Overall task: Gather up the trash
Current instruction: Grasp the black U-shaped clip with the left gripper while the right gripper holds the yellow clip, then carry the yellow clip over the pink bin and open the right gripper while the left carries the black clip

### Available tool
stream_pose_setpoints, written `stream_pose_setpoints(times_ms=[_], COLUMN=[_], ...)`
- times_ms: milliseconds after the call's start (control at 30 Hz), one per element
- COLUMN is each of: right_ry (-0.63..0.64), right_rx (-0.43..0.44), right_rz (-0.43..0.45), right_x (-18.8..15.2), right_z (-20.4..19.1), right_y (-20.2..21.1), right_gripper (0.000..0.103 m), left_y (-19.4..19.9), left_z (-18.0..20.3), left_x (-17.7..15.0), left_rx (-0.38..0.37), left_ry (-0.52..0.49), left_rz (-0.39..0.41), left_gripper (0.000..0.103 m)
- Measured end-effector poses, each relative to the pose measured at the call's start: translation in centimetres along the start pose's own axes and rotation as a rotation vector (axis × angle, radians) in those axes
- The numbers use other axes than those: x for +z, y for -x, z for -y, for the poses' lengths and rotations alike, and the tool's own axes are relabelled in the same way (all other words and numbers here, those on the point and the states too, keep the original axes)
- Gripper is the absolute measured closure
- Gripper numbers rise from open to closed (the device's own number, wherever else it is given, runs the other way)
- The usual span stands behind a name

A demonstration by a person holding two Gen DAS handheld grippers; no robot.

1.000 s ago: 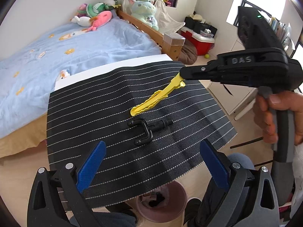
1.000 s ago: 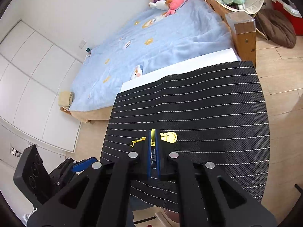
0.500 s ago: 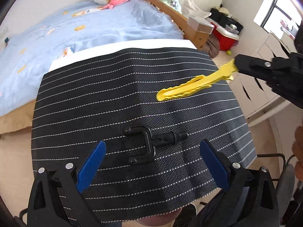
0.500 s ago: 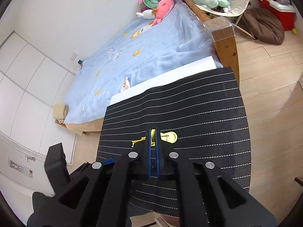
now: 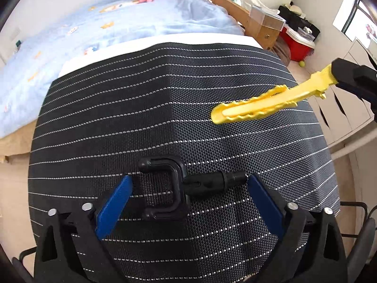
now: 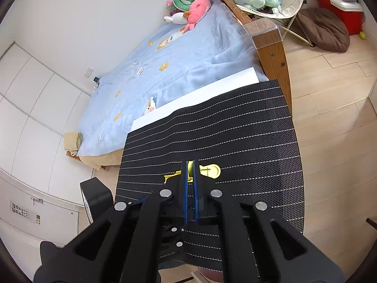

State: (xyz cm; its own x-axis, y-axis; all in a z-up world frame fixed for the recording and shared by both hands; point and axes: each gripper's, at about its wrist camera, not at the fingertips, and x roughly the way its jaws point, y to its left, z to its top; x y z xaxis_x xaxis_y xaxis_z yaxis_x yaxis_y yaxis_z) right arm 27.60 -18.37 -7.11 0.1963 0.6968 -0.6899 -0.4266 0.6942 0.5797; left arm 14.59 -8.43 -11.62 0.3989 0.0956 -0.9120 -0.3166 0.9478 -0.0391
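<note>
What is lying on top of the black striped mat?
Only the black plastic fork-shaped part lies on the striped mat, between the closing left gripper pads. The yellow clip, held by the right gripper, hangs above it. The mat's near edge is hidden.

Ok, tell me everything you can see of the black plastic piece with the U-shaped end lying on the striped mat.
The black plastic piece with the U-shaped fork lies flat on the black mesh mat with white dotted stripes. It looks like glossy moulded plastic: a squared U with knobbed tips that opens to the picture's left, joined to a short ribbed stem that points right. It sits between the blue pads of the left gripper, whose jaws are closing around it; the pads do not yet press on it. Nothing else touches it but the mat.
</note>
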Motion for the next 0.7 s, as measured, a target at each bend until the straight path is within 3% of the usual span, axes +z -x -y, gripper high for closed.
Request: stream_pose_setpoints(times_ms=[67, 100, 133, 167, 700], right_ry=[-0.002, -0.001, 0.000, 0.001, 0.034], right_rx=[0.002, 0.003, 0.004, 0.004, 0.012], right_rz=[-0.001, -0.003, -0.004, -0.005, -0.001], right_x=[-0.2, -0.2, -0.3, -0.3, -0.9], right_z=[0.1, 0.1, 0.1, 0.1, -1.2], right_y=[-0.1, -0.1, -0.2, -0.3, 0.3], right_gripper=[0.100, 0.100, 0.100, 0.100, 0.100], left_y=[0.2, 0.3, 0.5, 0.7, 3.7], left_z=[-0.1, -0.1, -0.1, -0.1, -2.3], left_x=[0.0, 0.1, 0.1, 0.1, -1.6], left_rx=[0.008, 0.008, 0.006, 0.007, -0.086], left_ry=[0.000, -0.004, -0.011, -0.019, -0.097], left_rz=[0.006, 0.008, 0.012, 0.017, 0.060], left_gripper=[0.025, 0.031, 0.042, 0.045, 0.045])
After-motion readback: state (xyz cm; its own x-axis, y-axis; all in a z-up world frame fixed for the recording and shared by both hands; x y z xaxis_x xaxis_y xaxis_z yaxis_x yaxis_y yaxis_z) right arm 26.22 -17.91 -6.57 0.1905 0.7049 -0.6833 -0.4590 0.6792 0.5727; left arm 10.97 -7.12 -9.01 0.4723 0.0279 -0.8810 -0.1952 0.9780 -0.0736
